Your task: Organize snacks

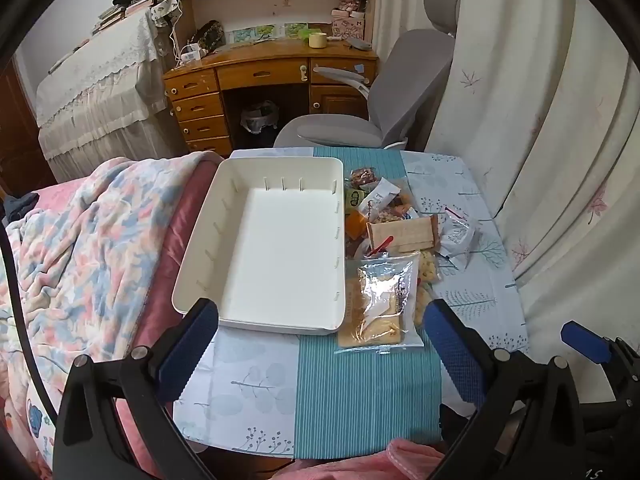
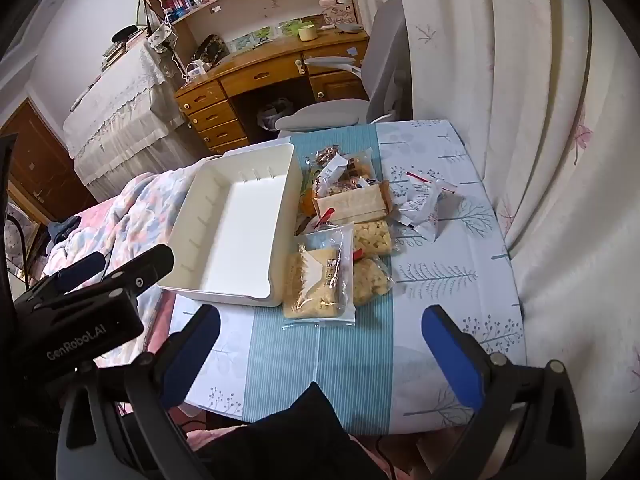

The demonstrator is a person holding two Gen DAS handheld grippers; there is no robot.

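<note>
Only the right wrist view shows two popcorn bags (image 2: 372, 256) fully.

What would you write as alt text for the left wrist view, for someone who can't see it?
An empty white tray sits on a blue patterned tablecloth, with a heap of packaged snacks lying along its right side, the nearest a clear cracker bag. The left tongs are open in the foreground, holding nothing.
</note>
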